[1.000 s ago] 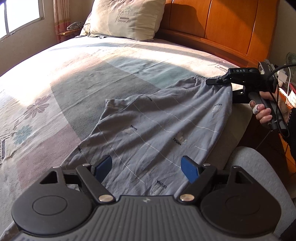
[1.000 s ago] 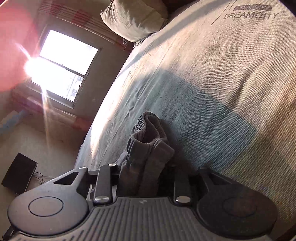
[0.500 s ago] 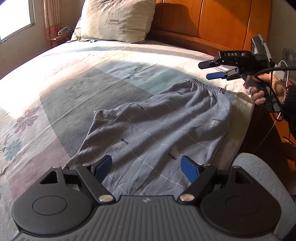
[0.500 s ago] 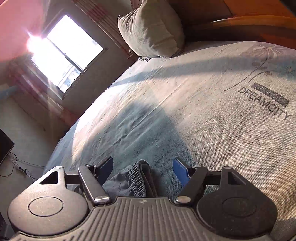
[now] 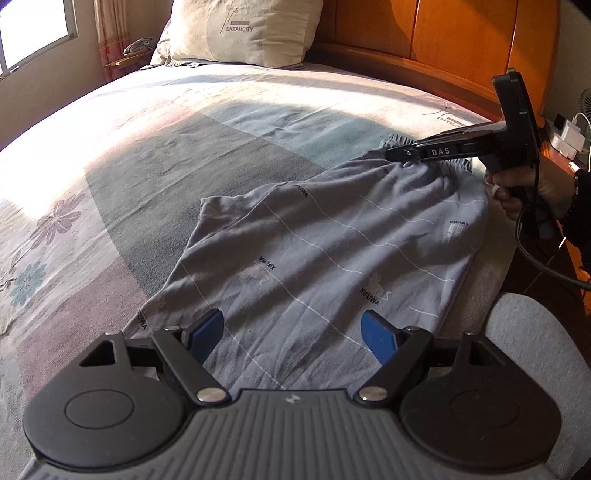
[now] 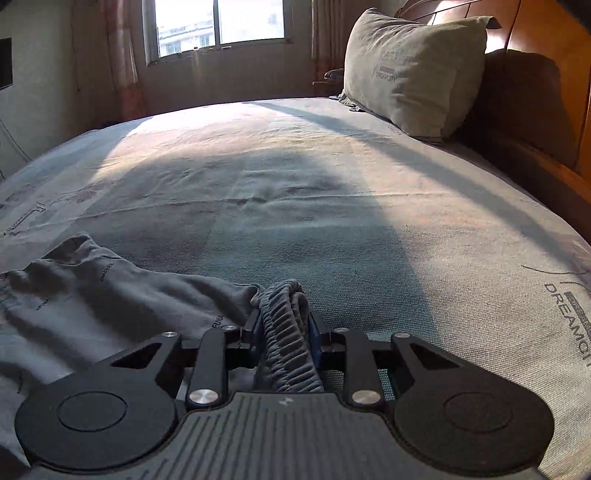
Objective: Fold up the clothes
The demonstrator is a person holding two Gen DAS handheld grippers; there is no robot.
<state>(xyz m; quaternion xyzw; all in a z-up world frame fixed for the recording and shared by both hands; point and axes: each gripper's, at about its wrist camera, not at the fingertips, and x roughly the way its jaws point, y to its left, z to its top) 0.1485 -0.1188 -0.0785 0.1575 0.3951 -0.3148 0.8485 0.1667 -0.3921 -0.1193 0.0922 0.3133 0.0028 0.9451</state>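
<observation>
Right gripper (image 6: 284, 334) back down on the shorts (image 5: 332, 254), fingers re-clamped on waistband (image 6: 286, 325), left gripper (image 5: 293, 332) fingers apart as before, bed (image 5: 147, 147)

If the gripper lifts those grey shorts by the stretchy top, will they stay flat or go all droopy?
Probably droopy. The shorts lie thin and wrinkled on the bed, so the cloth looks soft, not stiff. The waistband already bunches where the right gripper pinches it. They likely weigh little, so the legs should dangle and swing rather than hold shape.

My bed (image 5: 155, 155) carries grey shorts (image 5: 332, 251) spread along its near edge, and a pillow (image 5: 243, 31) rests at its headboard edge.
</observation>
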